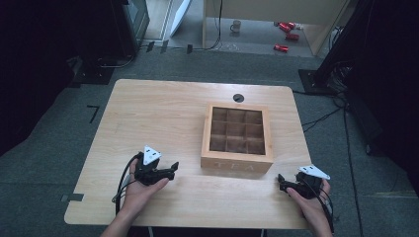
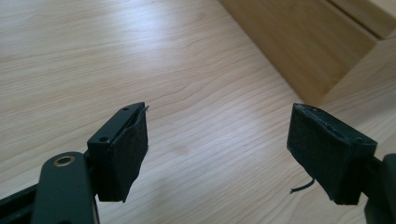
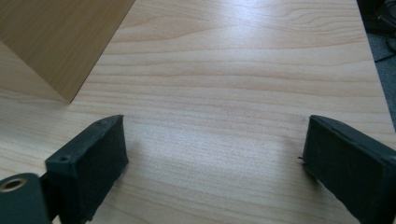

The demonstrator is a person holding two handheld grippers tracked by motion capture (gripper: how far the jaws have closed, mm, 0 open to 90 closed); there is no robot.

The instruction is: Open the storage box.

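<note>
A: High view status?

B: Left gripper sits near the table's front edge, jaws pointing right toward the tea box, gap of bare wood between tips and box. Jaw spacing too small to read here.

A: Right side?

B: Right gripper is low at the front right, jaws pointing left, tips just off the box's front right corner, not touching. Nothing between them.

A: Box?

B: Wooden, nine compartments, "TEA" on the front wall. Ahead of both jaw sets, between them.
</note>
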